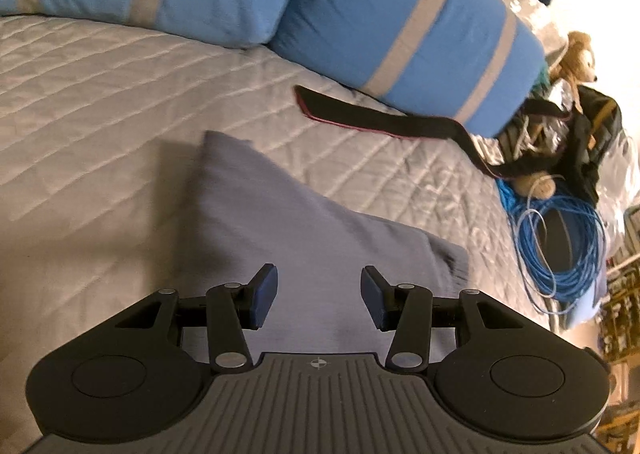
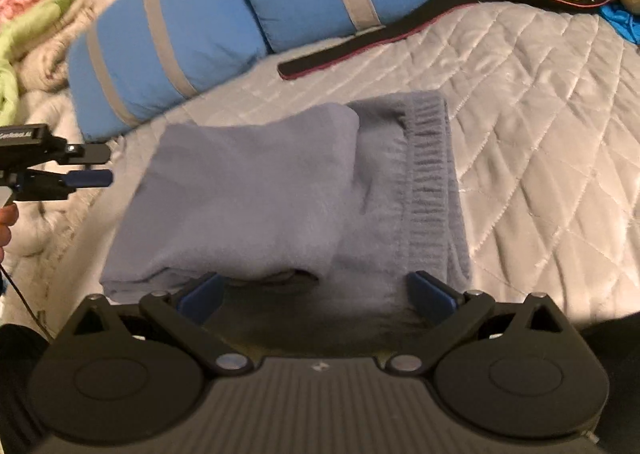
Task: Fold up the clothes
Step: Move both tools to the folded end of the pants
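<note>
From the left wrist, the left gripper [image 1: 319, 300] hung with fingers spread above grey sweatpants [image 1: 304, 238], folded on the bed [image 1: 100, 102]. From the right wrist, the right gripper [image 2: 316, 296] gaped empty at the bundle's near edge; the fleece looked soft, light and floppy, best pinched at the elastic waistband [image 2: 430, 174].

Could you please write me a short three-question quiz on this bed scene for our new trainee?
1. True or false: the right tool is shut on the grey garment.
2. What lies nearest the garment's far side? A) black strap B) coiled blue cable C) plush toy
3. Fill in: the garment's ribbed waistband lies on its ____ side in the right wrist view.

Key: 1 false, both tools, including the left tool, are open and hold nothing; 2 A; 3 right.
</note>
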